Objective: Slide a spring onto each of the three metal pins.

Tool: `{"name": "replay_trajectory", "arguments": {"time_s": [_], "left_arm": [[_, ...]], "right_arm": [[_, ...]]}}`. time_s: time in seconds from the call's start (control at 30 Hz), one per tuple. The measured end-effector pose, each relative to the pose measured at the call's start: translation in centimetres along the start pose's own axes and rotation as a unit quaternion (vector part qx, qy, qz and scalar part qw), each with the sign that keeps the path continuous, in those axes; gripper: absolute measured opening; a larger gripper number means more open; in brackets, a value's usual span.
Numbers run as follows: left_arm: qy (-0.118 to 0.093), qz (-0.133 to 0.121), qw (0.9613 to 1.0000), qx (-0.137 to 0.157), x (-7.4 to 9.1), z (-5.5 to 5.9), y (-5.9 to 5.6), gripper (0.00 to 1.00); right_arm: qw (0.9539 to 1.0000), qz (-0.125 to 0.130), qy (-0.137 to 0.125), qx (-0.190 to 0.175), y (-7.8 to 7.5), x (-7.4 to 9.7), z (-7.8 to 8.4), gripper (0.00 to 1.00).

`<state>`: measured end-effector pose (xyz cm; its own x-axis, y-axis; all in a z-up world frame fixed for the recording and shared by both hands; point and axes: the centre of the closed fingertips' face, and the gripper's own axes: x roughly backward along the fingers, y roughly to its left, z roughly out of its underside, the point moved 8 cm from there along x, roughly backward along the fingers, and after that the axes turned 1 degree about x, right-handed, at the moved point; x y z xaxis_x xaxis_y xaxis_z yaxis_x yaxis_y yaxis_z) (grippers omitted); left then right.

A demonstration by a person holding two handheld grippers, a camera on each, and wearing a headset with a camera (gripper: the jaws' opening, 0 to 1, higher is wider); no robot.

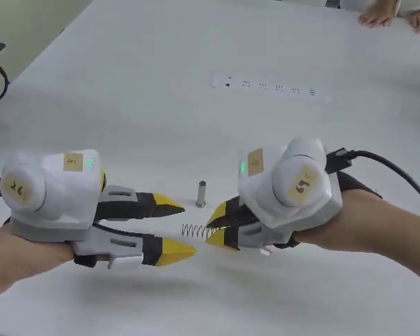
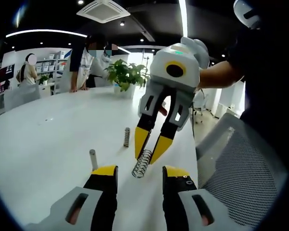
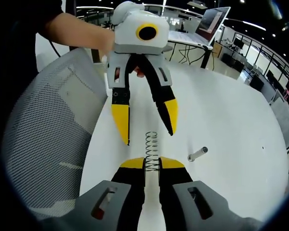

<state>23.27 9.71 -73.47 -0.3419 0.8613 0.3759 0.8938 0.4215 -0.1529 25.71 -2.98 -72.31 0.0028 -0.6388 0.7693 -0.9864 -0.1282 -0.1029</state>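
Right gripper has its jaws pinched down on one end of the spring, and the rest of the coil sticks out level toward the left gripper, whose jaws stand wide apart with nothing between them, one tip on either side of the spring's free end. Just beyond the two sets of tips a bare metal pin stands upright on the white tabletop. In the left gripper view a second pin sits further back and looks ribbed, perhaps already sleeved, though it is too small to be sure. That spring reads as thin wire and next to no weight, so it should flex and sag easily. If it is squeezed mid-body it will likely buckle or shoot out sideways. The best hold is probably where it is now, on the last few coils at one end, gripped lightly so the far mouth stays round and open for the pin. The pin looks stiff and smooth but slim, so a sideways nudge could well tip it over.
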Motion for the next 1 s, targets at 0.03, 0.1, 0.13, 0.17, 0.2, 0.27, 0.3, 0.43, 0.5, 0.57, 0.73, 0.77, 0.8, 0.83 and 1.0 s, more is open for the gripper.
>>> {"name": "replay_trajectory", "arguments": {"time_s": [0.03,0.1,0.13,0.17,0.2,0.27,0.3,0.43,0.5,0.57,0.73,0.77,0.8,0.83,1.0], "left_arm": [[0.0,0.001,1.0,-0.001,0.0,0.0,0.0,0.28],[0.001,0.004,1.0,-0.005,0.0,-0.1,0.0,0.25],[0.002,0.007,1.0,-0.004,-0.1,-0.1,0.0,0.25],[0.003,0.009,0.9999,-0.005,-0.1,-0.1,0.0,0.23],[0.003,0.01,0.9999,-0.01,-0.2,-0.2,-0.1,0.21],[0.003,0.014,0.9998,-0.012,-0.3,-0.3,-0.1,0.2],[0.002,0.015,0.9998,-0.014,-0.4,-0.4,-0.1,0.19],[0.003,0.023,0.9996,-0.016,-0.6,-0.5,-0.3,0.16],[0.001,0.024,0.9996,-0.016,-0.7,-0.5,-0.3,0.15],[0.0,0.024,0.9996,-0.015,-0.8,-0.5,-0.4,0.15],[-0.007,0.024,0.9996,-0.014,-0.8,-0.7,-0.5,0.12],[-0.007,0.024,0.9996,-0.015,-0.8,-0.7,-0.5,0.11],[-0.007,0.026,0.9995,-0.015,-0.8,-0.7,-0.6,0.11],[-0.007,0.026,0.9995,-0.015,-0.8,-0.7,-0.7,0.11],[-0.013,0.028,0.9994,-0.014,-0.9,-0.9,-0.9,0.09]], "right_arm": [[1.0,0.001,-0.001,0.001,0.0,0.1,-0.1,0.07],[1.0,0.001,-0.001,0.004,0.0,0.2,-0.1,0.07],[1.0,0.001,0.001,0.006,0.0,0.2,-0.1,0.07],[1.0,0.0,0.001,0.007,0.1,0.2,-0.1,0.07],[1.0,-0.001,0.003,0.009,0.1,0.3,-0.1,0.07],[0.9999,-0.001,0.005,0.013,0.2,0.4,-0.1,0.07],[0.9999,-0.001,0.005,0.013,0.2,0.4,0.0,0.07],[0.9999,-0.001,-0.001,0.015,0.3,0.6,-0.1,0.07],[0.9999,-0.002,-0.006,0.015,0.3,0.9,-0.1,0.07],[0.9999,0.0,-0.011,0.01,0.2,1.1,-0.2,0.07],[0.9998,0.003,-0.017,0.009,0.1,1.4,-0.2,0.07],[0.9998,0.003,-0.017,0.009,0.1,1.4,-0.2,0.07],[0.9998,0.002,-0.017,0.009,0.2,1.4,-0.1,0.07],[0.9998,0.0,-0.019,0.011,0.2,1.4,-0.1,0.07],[0.9997,-0.004,-0.02,0.012,0.6,1.3,-0.1,0.07]]}}
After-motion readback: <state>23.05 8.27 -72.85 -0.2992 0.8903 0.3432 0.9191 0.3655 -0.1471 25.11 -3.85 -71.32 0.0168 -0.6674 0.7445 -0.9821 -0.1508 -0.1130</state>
